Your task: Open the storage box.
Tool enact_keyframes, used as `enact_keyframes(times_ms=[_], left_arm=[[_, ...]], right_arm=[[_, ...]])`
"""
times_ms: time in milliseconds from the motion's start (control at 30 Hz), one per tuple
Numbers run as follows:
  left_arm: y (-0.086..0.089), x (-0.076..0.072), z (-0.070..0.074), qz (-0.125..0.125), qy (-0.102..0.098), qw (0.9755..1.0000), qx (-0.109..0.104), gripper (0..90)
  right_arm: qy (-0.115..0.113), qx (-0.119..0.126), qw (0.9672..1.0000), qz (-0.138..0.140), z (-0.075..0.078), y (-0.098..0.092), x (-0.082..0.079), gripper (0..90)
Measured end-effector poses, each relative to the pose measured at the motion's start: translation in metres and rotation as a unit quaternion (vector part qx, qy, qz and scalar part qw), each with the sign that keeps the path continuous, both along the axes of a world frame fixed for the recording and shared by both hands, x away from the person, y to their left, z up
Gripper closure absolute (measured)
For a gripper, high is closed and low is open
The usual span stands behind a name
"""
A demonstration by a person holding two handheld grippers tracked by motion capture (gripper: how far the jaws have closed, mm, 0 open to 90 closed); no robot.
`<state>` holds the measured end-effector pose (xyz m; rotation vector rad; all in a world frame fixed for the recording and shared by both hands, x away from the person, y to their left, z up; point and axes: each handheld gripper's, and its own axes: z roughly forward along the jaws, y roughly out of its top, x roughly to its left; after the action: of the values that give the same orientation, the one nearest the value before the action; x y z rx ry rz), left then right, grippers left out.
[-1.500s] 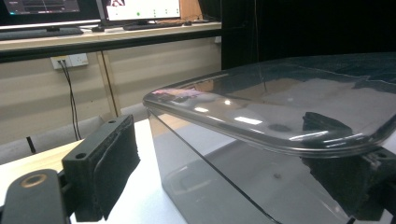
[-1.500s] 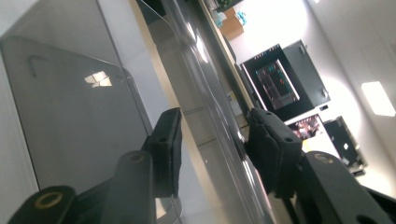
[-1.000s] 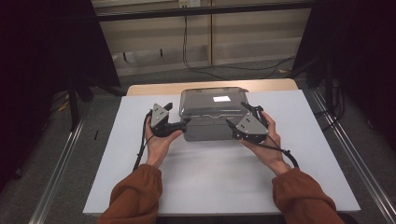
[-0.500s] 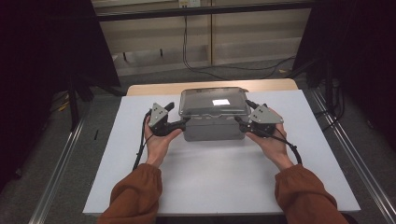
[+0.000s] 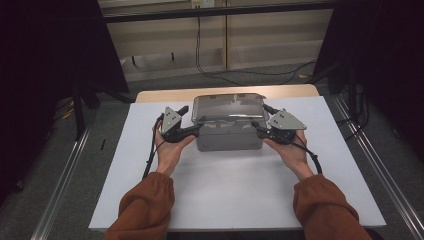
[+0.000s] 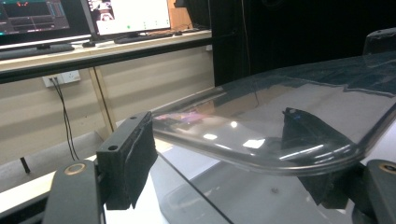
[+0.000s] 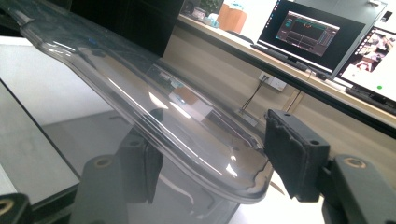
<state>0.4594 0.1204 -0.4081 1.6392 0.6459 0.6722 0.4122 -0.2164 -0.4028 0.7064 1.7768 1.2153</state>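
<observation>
In the middle of the frame, both tongs, left and right, have been closing around the clear lid of the grey box, pads not squeezing yet.

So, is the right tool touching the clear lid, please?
Cannot tell: in the right gripper view the lid sits between the pads of the right tool, but neither contact nor gap shows plainly.

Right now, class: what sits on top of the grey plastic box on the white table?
A clear, glossy plastic lid covers the grey plastic box, its edges between the jaws of both grippers. Reflections on the lid hide whatever is inside the box.
</observation>
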Motion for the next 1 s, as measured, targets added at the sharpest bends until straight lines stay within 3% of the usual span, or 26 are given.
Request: enact_keyframes(times_ms=[233,467,667,833,1000], left_arm=[[0.001,0.002,0.002,-0.004,-0.005,1.0000,-0.003,26.6],[0.000,0.003,0.006,-0.019,-0.016,0.9997,0.004,35.1],[-0.002,0.004,0.009,-0.024,-0.013,0.9996,0.000,36.5],[-0.002,0.005,0.010,-0.025,-0.014,0.9996,-0.002,37.0],[-0.002,0.006,0.013,-0.028,-0.018,0.9995,0.001,39.0]], right_arm=[[0.008,0.017,0.9998,0.002,0.001,-0.004,0.003,37.1],[0.014,0.036,0.9992,0.007,0.004,-0.006,0.009,35.9],[0.018,0.030,0.9992,0.020,0.009,-0.001,0.014,33.8],[0.014,0.032,0.9993,0.013,0.011,-0.002,0.016,28.9],[0.011,0.059,0.9982,0.001,0.011,-0.007,0.021,24.7]])
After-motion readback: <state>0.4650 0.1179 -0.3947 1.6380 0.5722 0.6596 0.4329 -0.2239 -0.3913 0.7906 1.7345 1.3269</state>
